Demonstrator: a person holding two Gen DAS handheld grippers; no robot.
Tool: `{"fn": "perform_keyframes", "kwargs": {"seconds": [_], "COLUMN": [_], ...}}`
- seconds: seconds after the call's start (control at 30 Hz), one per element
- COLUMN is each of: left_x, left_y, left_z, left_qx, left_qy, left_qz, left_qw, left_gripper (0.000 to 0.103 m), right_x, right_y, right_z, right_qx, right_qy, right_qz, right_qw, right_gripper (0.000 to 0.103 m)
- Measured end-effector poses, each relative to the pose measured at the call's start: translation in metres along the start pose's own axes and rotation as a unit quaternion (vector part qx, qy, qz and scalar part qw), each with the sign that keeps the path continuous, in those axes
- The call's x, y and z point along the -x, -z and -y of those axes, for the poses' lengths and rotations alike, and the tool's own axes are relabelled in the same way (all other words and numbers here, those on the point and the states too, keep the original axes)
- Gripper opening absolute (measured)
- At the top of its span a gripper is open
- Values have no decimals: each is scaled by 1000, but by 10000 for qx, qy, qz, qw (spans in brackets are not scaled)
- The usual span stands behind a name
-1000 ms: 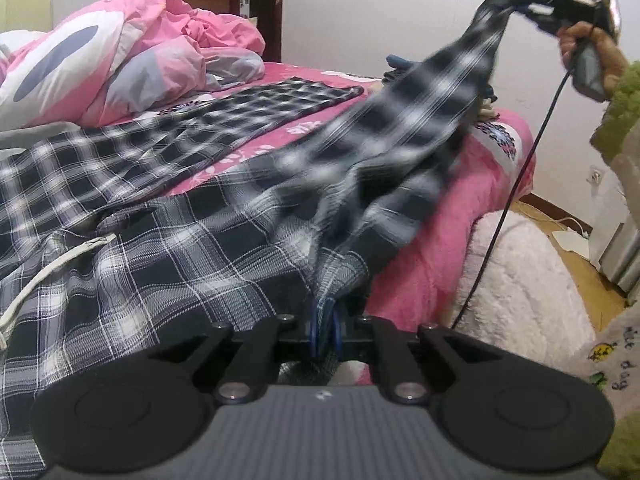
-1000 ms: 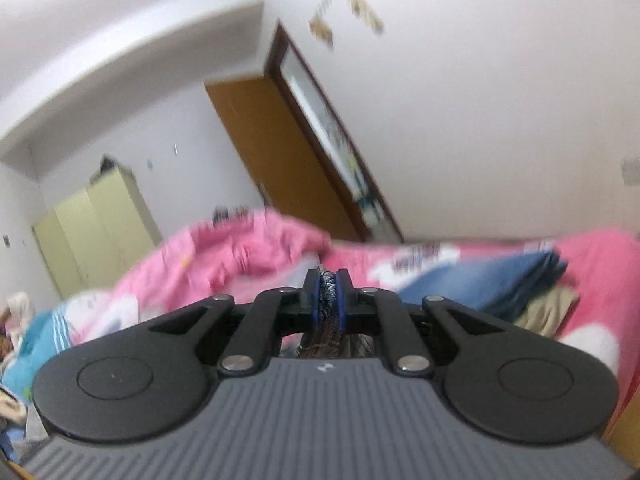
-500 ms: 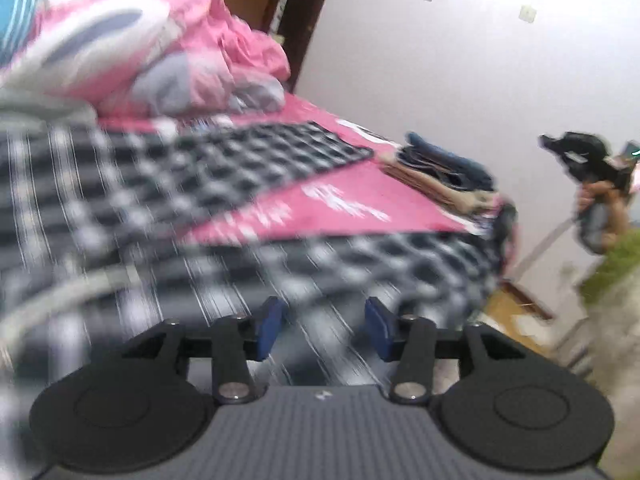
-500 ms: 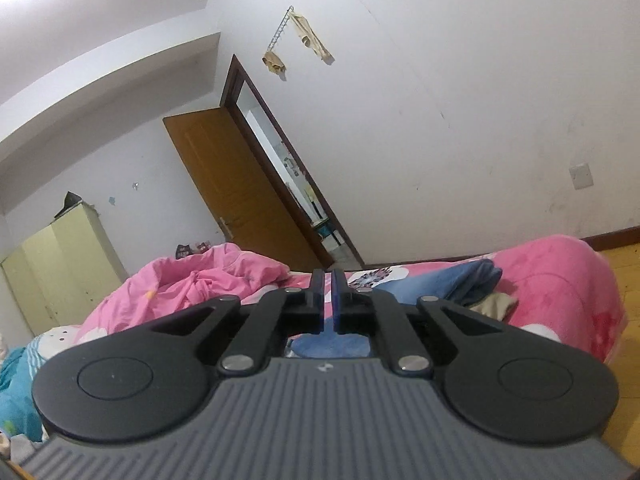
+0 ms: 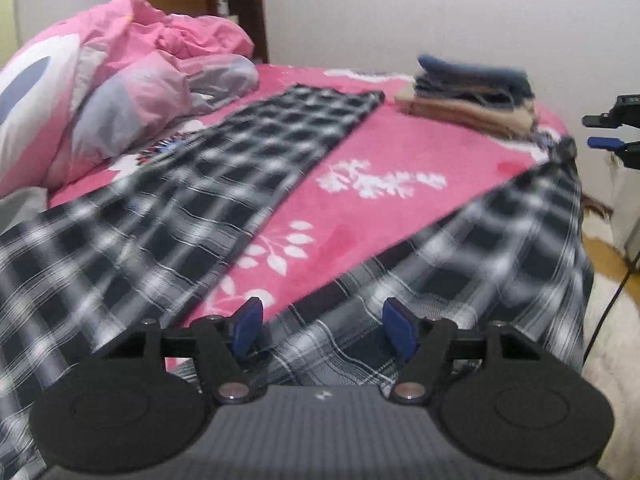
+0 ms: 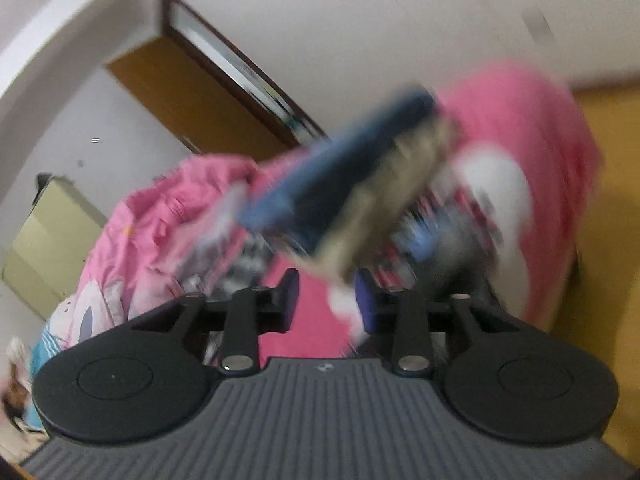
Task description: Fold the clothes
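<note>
Black-and-white plaid trousers (image 5: 168, 216) lie spread on the pink bed (image 5: 360, 208), one leg reaching toward the far side, the other leg (image 5: 500, 248) draped over the right bed edge. My left gripper (image 5: 322, 330) is open and empty just above the near part of the cloth. My right gripper (image 6: 326, 300) is open and empty, in the air off the bed's right side; it also shows at the right edge of the left wrist view (image 5: 612, 132). The right wrist view is blurred.
A stack of folded blue and beige clothes (image 5: 472, 92) sits at the bed's far right corner, also seen in the right wrist view (image 6: 352, 184). A crumpled pink duvet (image 5: 120, 72) fills the far left. A white fluffy rug (image 5: 608, 344) lies on the floor right of the bed.
Both grippers let go of the plaid trouser leg and opened. The leg dropped from the air onto the bed's right edge. The right gripper tilted down toward the bed.
</note>
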State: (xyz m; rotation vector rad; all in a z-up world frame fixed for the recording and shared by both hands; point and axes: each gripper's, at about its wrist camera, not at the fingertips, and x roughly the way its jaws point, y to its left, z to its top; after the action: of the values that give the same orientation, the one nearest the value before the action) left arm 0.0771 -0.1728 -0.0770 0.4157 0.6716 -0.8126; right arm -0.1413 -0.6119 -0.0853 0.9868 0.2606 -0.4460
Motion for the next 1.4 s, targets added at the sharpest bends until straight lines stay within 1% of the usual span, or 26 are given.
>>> {"fn": "perform_keyframes", "kwargs": {"seconds": [0.07,0.13,0.17,0.2,0.23,0.27,0.3,0.37,0.4,0.43,0.47,0.5,0.53,0.57,0.67,0.77,0.83,0.9,0.97,1.03,1.1,1.17,1.27,1.33,1.4], "left_x": [-6,-8,-8,-8,-9,-10,-11,-13,-13,-13,-13,-13,-12,-11,2,22,34,45,49,50,44,37,23,4,-21], "left_y": [4,9,10,10,9,8,7,5,5,5,5,5,5,5,3,-2,-6,-9,-13,-17,-20,-22,-25,-26,-26], "left_z": [8,19,24,26,26,26,26,25,27,30,33,36,39,41,43,43,42,38,32,25,19,13,3,-4,-11], "left_qx": [-254,-583,-692,-727,-673,-617,-562,-452,-508,-567,-627,-684,-741,-752,-687,-623,-523,-314,-130,49,135,267,467,576,630], "left_qy": [8,-73,-98,-97,-97,-97,-88,-68,-111,-155,-200,-290,-381,-423,-528,-653,-721,-756,-762,-752,-826,-937,-1164,-1293,-1375], "left_qz": [-46,41,94,118,111,103,110,126,158,190,223,278,334,393,721,1085,1293,1451,1496,1500,1389,1281,1076,787,347], "left_qw": [9997,9983,9975,9972,9976,9980,9983,9989,9985,9981,9976,9969,9960,9955,9936,9900,9876,9860,9857,9858,9868,9870,9862,9868,9879], "left_gripper": [67,62,58,55,55,51,45,37,29,24,14,6,4,3,3,2,2,2,2,2,3,3,3,3,5], "right_x": [-11,-21,-26,-32,-37,-43,-49,-60,-66,-71,-74,-75,-72,-67,-39,-9,6,20,27,25,11,-7,-43,-74,-86], "right_y": [6,6,5,2,0,-1,-3,-6,-7,-9,-9,-9,-9,-7,0,7,9,11,13,15,11,4,0,-4,-7], "right_z": [14,24,25,25,25,25,25,24,24,24,24,25,24,24,12,-15,-34,-50,-58,-64,-71,-76,-85,-89,-87], "right_qx": [-362,-632,-664,-665,-667,-671,-678,-691,-698,-704,-690,-662,-605,-531,-279,168,375,482,393,269,286,207,341,540,668], "right_qy": [43,71,117,183,248,319,395,545,621,696,744,776,782,772,584,425,268,65,-196,-407,-463,-520,-452,-267,-294], "right_qz": [-282,-419,-459,-506,-554,-627,-716,-896,-985,-1074,-1106,-1101,-1033,-925,-383,225,623,1023,1380,1591,1572,1416,1218,1057,955], "right_qw": [9989,9971,9967,9963,9959,9953,9943,9921,9907,9893,9887,9887,9897,9913,9972,9987,9970,9936,9895,9861,9861,9883,9909,9926,9928], "right_gripper": [33,33,33,34,35,37,37,37,37,38,34,19,13,5,4,4,4,4,4,4,4,4,5,8,10]}}
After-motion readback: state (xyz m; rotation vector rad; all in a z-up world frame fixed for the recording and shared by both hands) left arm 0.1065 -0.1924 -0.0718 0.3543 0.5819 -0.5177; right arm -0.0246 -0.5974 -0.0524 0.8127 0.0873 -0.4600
